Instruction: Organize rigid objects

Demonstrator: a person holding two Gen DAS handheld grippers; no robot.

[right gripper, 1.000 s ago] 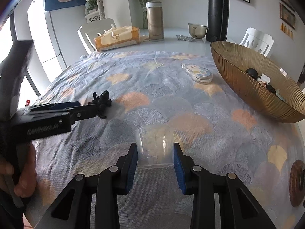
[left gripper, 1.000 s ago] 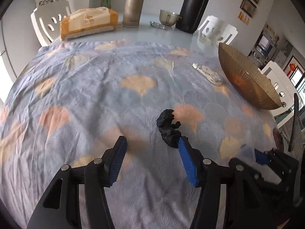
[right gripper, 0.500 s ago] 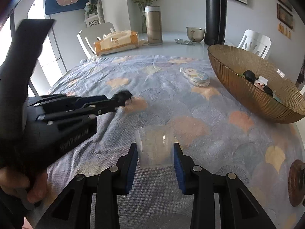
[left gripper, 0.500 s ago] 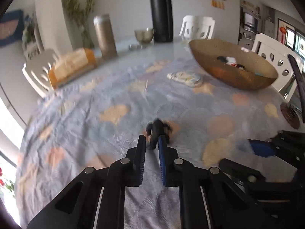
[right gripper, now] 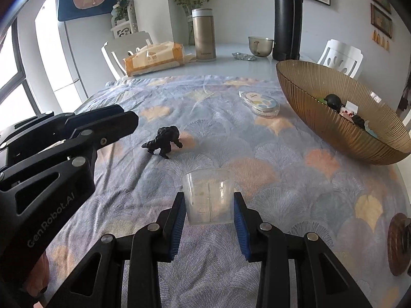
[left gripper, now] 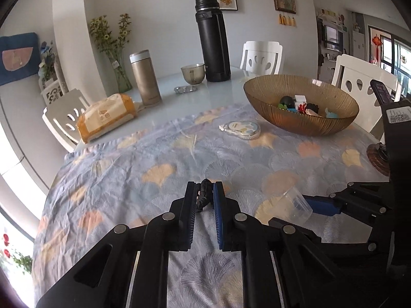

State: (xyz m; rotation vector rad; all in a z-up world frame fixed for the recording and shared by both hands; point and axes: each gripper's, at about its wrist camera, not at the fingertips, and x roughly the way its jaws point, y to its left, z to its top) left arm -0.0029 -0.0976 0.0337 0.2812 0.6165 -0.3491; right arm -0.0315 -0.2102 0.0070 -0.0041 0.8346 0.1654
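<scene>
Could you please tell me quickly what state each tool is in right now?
Left tool: closed; the black dinosaur figure appears to stand free of it.
Right tool: closed on the clear cup.

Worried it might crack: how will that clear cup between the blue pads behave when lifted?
The clear cup looks like thin see-through plastic, so it is probably light and slightly springy, not brittle. Its smooth walls taper toward the base, so it could slip from the right gripper if squeezed lightly. It looks empty, so it would likely tip easily.
</scene>
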